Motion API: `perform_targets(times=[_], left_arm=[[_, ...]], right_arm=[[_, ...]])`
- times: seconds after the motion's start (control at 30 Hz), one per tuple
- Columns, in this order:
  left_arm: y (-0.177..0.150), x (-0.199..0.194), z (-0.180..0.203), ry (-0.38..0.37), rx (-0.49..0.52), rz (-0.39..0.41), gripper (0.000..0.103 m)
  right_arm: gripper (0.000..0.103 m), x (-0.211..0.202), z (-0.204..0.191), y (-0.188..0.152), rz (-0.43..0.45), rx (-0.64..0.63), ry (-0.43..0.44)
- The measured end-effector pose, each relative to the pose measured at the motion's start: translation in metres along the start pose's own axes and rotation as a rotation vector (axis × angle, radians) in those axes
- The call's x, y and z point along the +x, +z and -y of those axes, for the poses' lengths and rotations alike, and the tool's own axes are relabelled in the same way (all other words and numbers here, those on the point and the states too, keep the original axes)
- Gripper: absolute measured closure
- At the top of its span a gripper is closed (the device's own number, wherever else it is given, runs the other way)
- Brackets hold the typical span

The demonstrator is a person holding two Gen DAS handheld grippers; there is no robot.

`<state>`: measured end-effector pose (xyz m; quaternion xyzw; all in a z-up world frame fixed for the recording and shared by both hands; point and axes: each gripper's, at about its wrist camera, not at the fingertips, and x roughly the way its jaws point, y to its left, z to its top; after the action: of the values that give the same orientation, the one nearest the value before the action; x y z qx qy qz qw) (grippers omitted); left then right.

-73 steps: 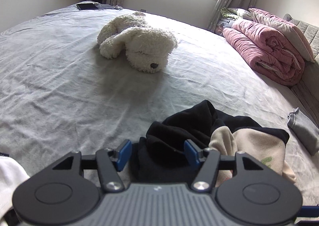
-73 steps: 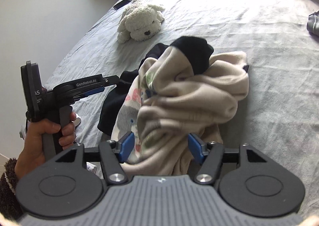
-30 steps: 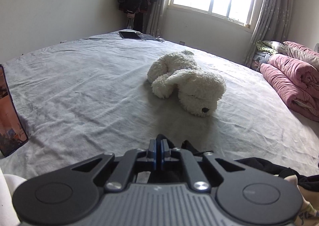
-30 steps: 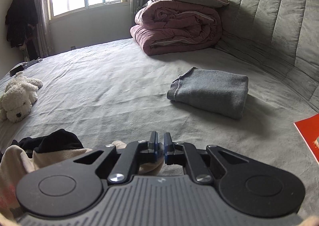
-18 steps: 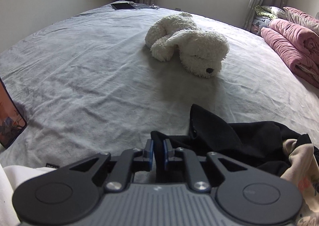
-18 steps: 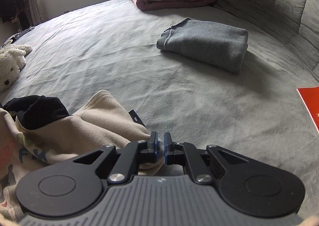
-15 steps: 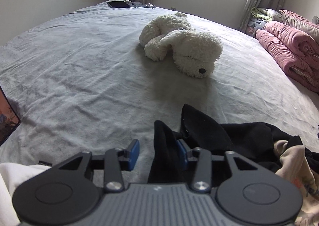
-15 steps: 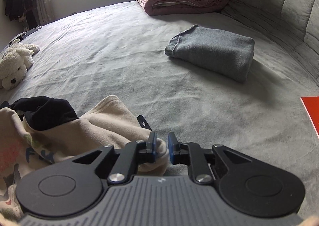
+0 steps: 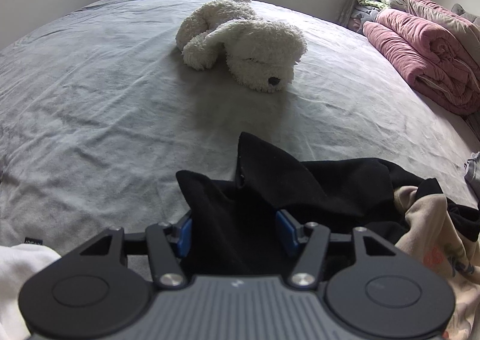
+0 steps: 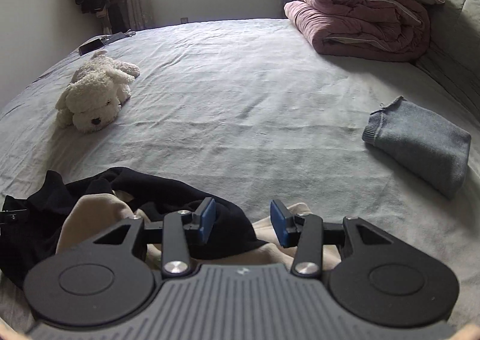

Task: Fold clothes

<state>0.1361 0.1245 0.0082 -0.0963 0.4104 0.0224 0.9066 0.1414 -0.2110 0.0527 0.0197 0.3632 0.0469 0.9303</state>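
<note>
- The left gripper [image 9: 235,233] has its jaws spread wide, with black fabric of the crumpled garment [image 9: 315,190] bunched loosely between them.
- The right gripper [image 10: 242,221] is also parted, clamping nothing, above the same black-and-beige heap.
- The heap lies on the grey bedsheet [image 10: 255,106], near a white plush dog [image 9: 246,43] and a folded grey sweater [image 10: 420,142].

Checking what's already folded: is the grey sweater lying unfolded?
No, the grey sweater lies folded in a neat bundle on the bed.
</note>
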Motion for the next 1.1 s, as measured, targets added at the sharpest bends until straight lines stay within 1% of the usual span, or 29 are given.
perform_targets(times=[0.17, 0.2, 0.43, 0.57, 0.73, 0.8, 0.83, 0.87, 0.9, 0.93, 0.97, 1.1], left_arm=[[0.001, 0.003, -0.006, -0.014, -0.022, -0.019, 0.044], [0.000, 0.004, -0.006, -0.014, -0.020, -0.027, 0.044], [-0.003, 0.013, -0.007, -0.035, -0.048, -0.080, 0.045], [-0.004, 0.014, -0.006, -0.035, -0.043, -0.085, 0.045], [-0.004, 0.015, -0.006, -0.032, -0.033, -0.091, 0.045], [-0.005, 0.017, -0.006, -0.028, -0.028, -0.093, 0.047], [-0.005, 0.018, -0.005, -0.025, -0.023, -0.094, 0.047], [-0.006, 0.018, -0.004, -0.020, -0.017, -0.093, 0.047], [-0.007, 0.018, -0.003, -0.013, -0.006, -0.090, 0.048], [-0.007, 0.018, -0.002, -0.006, 0.004, -0.087, 0.049], [-0.007, 0.018, -0.001, 0.002, 0.015, -0.082, 0.051], [-0.007, 0.018, 0.000, 0.018, 0.032, -0.070, 0.061]], right_arm=[[0.057, 0.022, -0.042, 0.011, -0.042, -0.034, 0.095], [0.057, 0.027, -0.050, 0.012, -0.049, -0.046, 0.102], [0.057, 0.063, -0.106, 0.016, -0.098, -0.139, 0.128], [0.057, 0.083, -0.125, 0.015, -0.132, -0.160, 0.135], [0.057, 0.107, -0.139, 0.011, -0.157, -0.196, 0.087], [0.067, 0.113, -0.140, 0.010, -0.145, -0.202, 0.066], [0.082, 0.114, -0.141, 0.009, -0.136, -0.208, 0.052], [0.088, 0.116, -0.141, 0.010, -0.130, -0.212, 0.043], [0.090, 0.116, -0.140, 0.010, -0.127, -0.210, 0.042], [0.095, 0.116, -0.139, 0.012, -0.122, -0.208, 0.038], [0.096, 0.115, -0.138, 0.013, -0.116, -0.208, 0.030], [0.097, 0.106, -0.132, 0.019, -0.070, -0.217, -0.022]])
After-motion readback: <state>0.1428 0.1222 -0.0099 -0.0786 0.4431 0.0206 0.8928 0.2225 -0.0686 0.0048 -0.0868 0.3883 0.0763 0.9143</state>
